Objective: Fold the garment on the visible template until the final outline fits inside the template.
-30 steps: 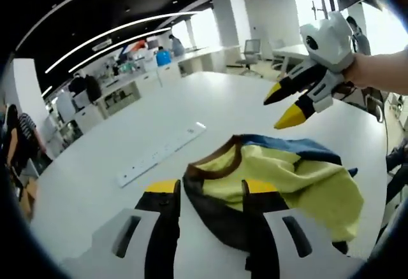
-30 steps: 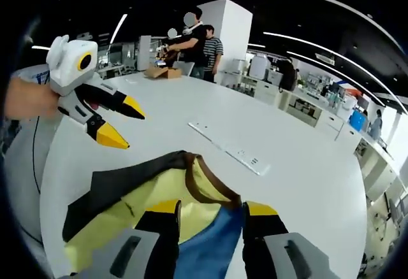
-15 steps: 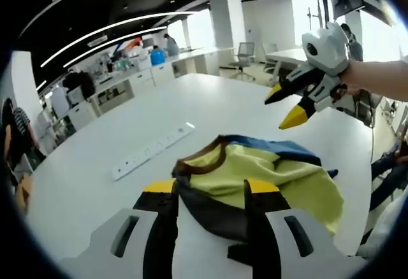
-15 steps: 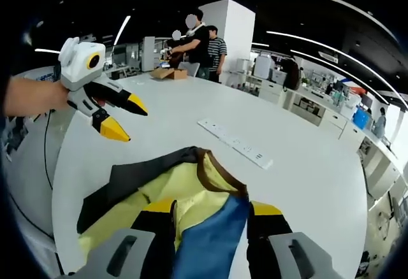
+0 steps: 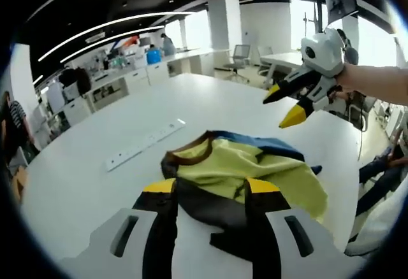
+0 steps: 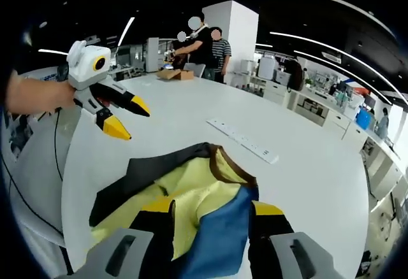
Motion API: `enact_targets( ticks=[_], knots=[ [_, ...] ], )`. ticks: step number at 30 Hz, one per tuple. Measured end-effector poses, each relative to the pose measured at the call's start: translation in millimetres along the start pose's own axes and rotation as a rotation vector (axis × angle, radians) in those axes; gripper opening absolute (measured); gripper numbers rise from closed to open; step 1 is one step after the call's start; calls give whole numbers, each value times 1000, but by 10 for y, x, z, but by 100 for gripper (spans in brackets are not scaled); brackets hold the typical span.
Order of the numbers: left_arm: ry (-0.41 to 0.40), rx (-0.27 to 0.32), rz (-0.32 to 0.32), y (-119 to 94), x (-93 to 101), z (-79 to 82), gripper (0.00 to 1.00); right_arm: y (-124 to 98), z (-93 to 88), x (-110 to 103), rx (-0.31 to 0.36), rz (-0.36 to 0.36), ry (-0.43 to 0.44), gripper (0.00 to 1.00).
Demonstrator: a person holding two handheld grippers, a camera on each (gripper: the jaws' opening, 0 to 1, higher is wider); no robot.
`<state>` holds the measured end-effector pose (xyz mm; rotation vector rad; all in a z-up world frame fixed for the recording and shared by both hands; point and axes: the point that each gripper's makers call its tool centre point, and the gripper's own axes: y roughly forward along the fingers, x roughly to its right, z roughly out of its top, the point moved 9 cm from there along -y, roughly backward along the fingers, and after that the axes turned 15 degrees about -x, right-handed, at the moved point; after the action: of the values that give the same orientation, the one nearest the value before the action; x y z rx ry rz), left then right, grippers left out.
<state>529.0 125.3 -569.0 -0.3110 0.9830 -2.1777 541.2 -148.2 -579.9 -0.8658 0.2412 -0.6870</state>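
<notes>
A crumpled garment [image 5: 255, 171] in yellow, blue and black with a brown collar lies on the white table [image 5: 83, 190]. In the left gripper view my left gripper [image 5: 211, 193] hovers open over its black near edge. My right gripper [image 5: 284, 107] hangs open in the air beyond the cloth, held by a hand. In the right gripper view the same garment [image 6: 191, 186] spreads under my open right gripper [image 6: 213, 212], and my left gripper [image 6: 129, 118] floats open above the table to the left of it. Neither holds cloth.
A long white power strip [image 5: 143, 144] [image 6: 242, 140] lies on the table beyond the collar. A cardboard box [image 6: 171, 74] sits at the far end, where people stand. The table's edge [image 5: 357, 158] runs close behind the garment, with chairs and desks past it.
Both views have drawn back a little from the garment, so more of its black part shows. The garment itself lies as before, and both grippers stay open.
</notes>
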Motion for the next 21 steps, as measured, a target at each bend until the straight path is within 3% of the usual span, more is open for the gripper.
enact_targets(
  ticks=[21],
  knots=[
    [-43,17,-27,-209,215,-346,38,-209,-312,-281,23,15,43,43]
  ],
)
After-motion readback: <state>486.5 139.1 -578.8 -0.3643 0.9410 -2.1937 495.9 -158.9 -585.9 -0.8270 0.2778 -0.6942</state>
